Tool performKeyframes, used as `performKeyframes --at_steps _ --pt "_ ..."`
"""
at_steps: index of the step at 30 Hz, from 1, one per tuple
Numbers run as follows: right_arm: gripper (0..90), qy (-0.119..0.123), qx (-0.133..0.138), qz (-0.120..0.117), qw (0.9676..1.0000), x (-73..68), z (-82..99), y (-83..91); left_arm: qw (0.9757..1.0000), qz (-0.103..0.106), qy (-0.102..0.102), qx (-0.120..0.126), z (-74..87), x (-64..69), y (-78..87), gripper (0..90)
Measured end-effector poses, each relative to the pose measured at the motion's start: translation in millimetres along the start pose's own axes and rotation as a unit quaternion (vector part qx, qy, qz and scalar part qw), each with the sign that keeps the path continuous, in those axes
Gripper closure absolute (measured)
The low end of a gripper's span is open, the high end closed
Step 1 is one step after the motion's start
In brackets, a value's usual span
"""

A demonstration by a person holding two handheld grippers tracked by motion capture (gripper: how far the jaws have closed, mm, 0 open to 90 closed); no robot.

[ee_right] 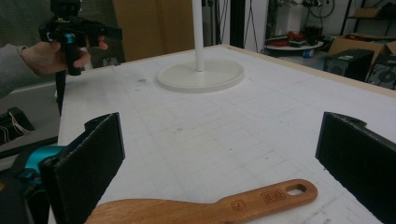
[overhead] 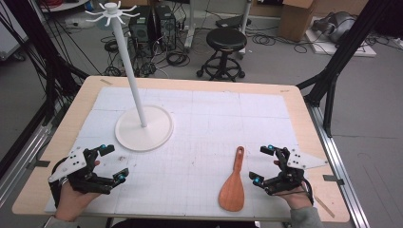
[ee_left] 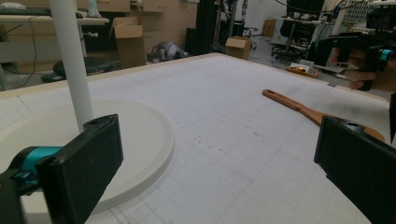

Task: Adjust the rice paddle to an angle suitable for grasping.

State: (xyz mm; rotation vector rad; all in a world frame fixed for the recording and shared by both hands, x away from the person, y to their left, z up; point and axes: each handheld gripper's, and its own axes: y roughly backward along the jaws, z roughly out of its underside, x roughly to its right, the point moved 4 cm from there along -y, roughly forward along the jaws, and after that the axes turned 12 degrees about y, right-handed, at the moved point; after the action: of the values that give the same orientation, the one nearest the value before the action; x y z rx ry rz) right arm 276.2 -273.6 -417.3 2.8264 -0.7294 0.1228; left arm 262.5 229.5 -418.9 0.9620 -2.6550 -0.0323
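Observation:
A wooden spatula (overhead: 233,183) lies flat on the white mat near the front right, handle pointing away from me. My right gripper (overhead: 263,165) hovers just right of it, jaws wide apart and empty; in the right gripper view the spatula (ee_right: 205,206) lies low between the jaws, handle hole to the right. A white stand (overhead: 142,127) with a round base and a tall pole topped by hooks (overhead: 112,13) rises at the left-centre. My left gripper (overhead: 113,163) is at the front left, open and empty, facing the stand base (ee_left: 144,140) and the distant spatula (ee_left: 308,111).
The white gridded mat (overhead: 204,118) covers a wooden table (overhead: 62,137). Beyond the far edge stand a black stool (overhead: 225,47), computer towers and cables on the floor. A black frame leg (overhead: 332,71) rises at the right.

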Motion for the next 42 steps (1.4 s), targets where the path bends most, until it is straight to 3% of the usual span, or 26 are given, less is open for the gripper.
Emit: performKeyframes --at_steps 13,16,18,21,23,35,37,42 --pt "0.0 -0.017 -0.003 0.010 0.9998 1.4 0.1 -1.1 1.0000 -0.003 0.004 -0.005 1.7 -1.1 -1.4 1.8" --pt "0.0 -0.048 -0.004 0.019 0.9987 4.0 -0.4 -2.3 1.0000 -0.003 0.006 -0.007 2.2 -1.0 -1.6 1.8" --pt "1.1 -0.050 -0.002 0.021 0.9985 5.2 -0.1 -2.9 0.9999 -0.003 0.006 -0.009 2.5 -1.4 -1.6 1.8" --pt "18.8 -0.039 0.001 0.015 0.9991 3.1 -1.9 -1.8 0.9999 -0.003 0.005 -0.010 2.7 -1.9 -1.9 1.8" --pt "24.2 -0.031 0.005 0.011 0.9995 1.4 -3.5 -1.9 0.9999 -0.004 0.005 -0.011 2.8 -2.2 -2.1 1.8" --pt "78.3 0.007 0.006 -0.004 0.9999 -10.8 -9.5 -2.5 0.9999 -0.006 0.007 -0.012 3.3 -2.2 -2.6 1.8" --pt "84.4 0.008 0.007 -0.013 0.9999 -12.4 -10.5 -4.4 0.9999 -0.006 0.007 -0.012 3.4 -2.2 -2.7 1.8" --pt "88.7 0.012 0.003 -0.027 0.9996 -17.0 -11.9 -8.4 0.9999 -0.003 0.006 -0.013 3.4 -1.6 -2.5 1.8"
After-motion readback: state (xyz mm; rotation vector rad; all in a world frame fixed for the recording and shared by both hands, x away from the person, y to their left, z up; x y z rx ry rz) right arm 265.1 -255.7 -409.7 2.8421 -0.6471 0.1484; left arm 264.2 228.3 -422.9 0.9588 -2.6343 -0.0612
